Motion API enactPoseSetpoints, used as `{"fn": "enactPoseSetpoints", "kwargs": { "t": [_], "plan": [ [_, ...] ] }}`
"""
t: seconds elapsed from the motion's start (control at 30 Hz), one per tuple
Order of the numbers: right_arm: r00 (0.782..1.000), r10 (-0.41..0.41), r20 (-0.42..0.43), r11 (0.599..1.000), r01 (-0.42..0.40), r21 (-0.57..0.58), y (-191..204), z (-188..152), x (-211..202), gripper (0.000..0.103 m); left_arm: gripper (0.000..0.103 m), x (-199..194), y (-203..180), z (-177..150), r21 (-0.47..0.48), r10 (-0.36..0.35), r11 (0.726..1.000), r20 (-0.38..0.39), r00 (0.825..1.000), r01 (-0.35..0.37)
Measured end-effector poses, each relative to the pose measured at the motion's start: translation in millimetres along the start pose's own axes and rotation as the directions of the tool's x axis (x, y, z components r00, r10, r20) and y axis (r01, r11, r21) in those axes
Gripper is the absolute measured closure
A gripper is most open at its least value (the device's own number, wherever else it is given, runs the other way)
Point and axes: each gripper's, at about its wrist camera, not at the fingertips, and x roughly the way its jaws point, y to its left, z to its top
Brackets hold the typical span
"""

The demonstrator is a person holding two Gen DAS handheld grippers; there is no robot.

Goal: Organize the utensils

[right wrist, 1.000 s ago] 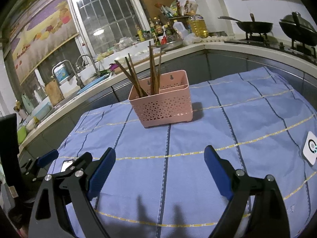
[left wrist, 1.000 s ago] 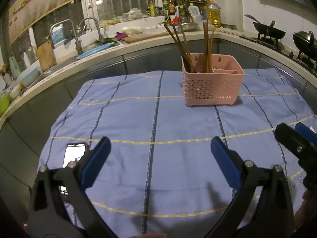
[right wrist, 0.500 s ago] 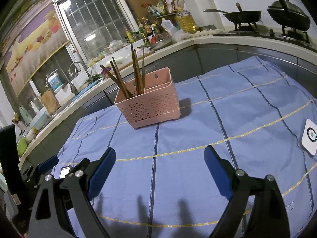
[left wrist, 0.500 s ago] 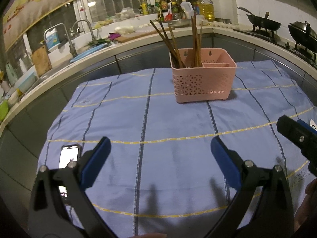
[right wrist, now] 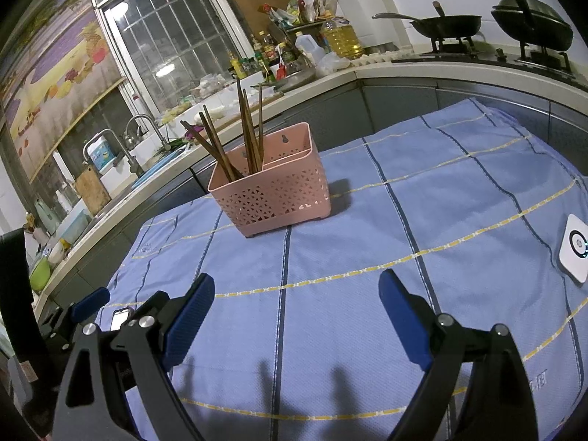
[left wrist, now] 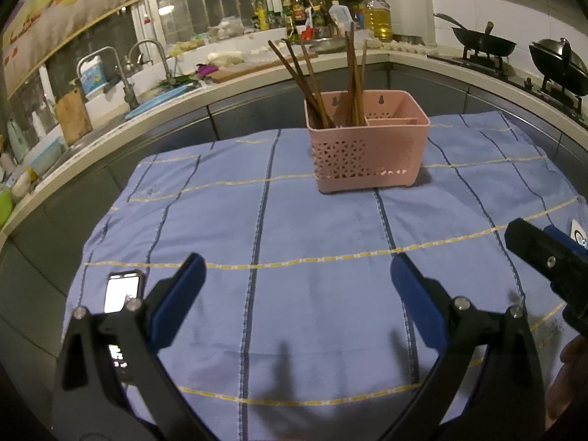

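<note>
A pink perforated utensil basket stands on the blue cloth at the far middle of the table; it also shows in the right wrist view. Several brown chopsticks stand in its left compartment, also seen in the right wrist view. Its right compartment looks empty. My left gripper is open and empty, low over the near cloth. My right gripper is open and empty, also well short of the basket. The right gripper's tip shows at the right edge of the left wrist view.
A phone with a lit screen lies on the cloth at the near left. A white square device lies at the right edge. A blue striped cloth covers the table. Counter, sink and stove with woks ring the back.
Both grippers have pulled back and risen slightly, so the basket sits a little lower and more central in view. Both stay open and empty.
</note>
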Motion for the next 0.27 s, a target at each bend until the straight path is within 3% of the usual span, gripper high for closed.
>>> {"fn": "enactPoseSetpoints", "kwargs": {
  "t": [0.27],
  "plan": [
    [1.0,-0.004,-0.001,1.0,0.004,-0.003,0.4,-0.9,-0.1,0.013,0.006,0.6,-0.8,-1.0,-0.001,-0.004,1.0,-0.006,1.0,0.004]
  ]
}}
